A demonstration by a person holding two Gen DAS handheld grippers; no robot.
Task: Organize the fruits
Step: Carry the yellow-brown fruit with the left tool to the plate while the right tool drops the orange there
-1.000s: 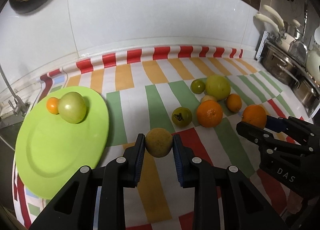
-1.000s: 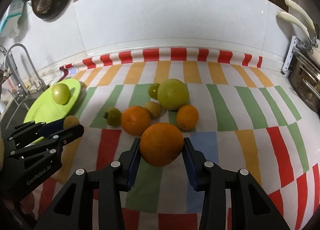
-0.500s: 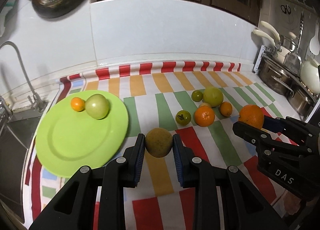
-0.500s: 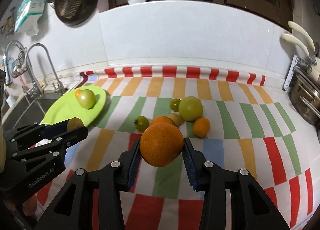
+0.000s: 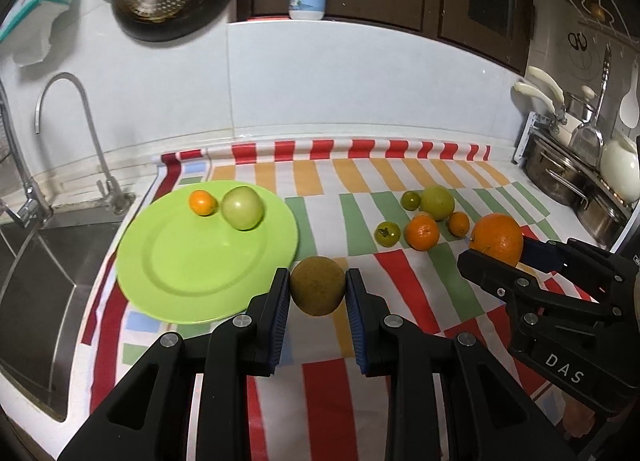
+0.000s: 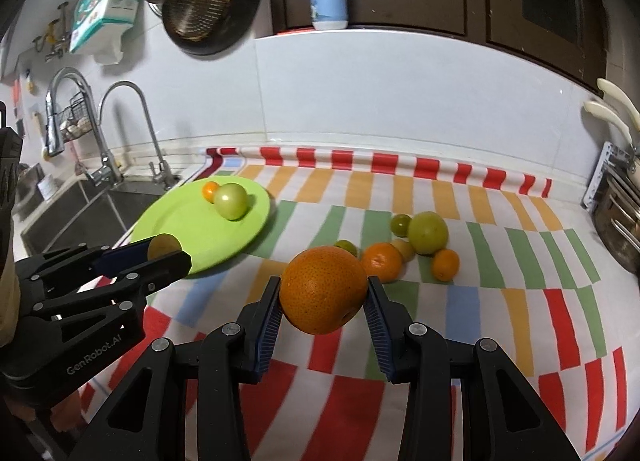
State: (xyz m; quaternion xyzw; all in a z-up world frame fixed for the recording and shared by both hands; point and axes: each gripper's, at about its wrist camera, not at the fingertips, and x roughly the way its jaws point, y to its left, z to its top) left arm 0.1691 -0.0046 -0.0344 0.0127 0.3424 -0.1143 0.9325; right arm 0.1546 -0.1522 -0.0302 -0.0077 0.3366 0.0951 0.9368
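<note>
Your left gripper [image 5: 318, 293] has its jaws clamped on a round brown fruit [image 5: 317, 285] with dull, speckled skin. It hangs above the tabletop [image 5: 400, 289], just past the near right rim of the green plate [image 5: 180, 261]. The ribbed blue pads [image 5: 281, 317] press both sides of it.

Your right gripper [image 6: 323, 301] has its jaws squeezed on a big orange [image 6: 323, 288]. Its peel is bumpy and full of tiny dots. It is up in the air, nearer than the pile of fruit.

The plate is round, smooth and shiny. It lies on the left, next to the metal sink [image 5: 36, 261]. On its far side sit a small orange fruit [image 5: 203, 202] and a smooth green tomato [image 5: 242, 207], touching each other.

On the right, a little heap rests on the striped cloth [image 5: 328, 393]: a big green fruit [image 6: 427, 232], a small green one [image 6: 400, 224], a dark green tomato with a stem star [image 5: 387, 233], a mid-size orange [image 6: 381, 261], a tiny orange [image 6: 445, 264] and a pale yellow fruit [image 6: 405, 249] tucked in between. The cloth is flat, with red, green, orange and white blocks.
</note>
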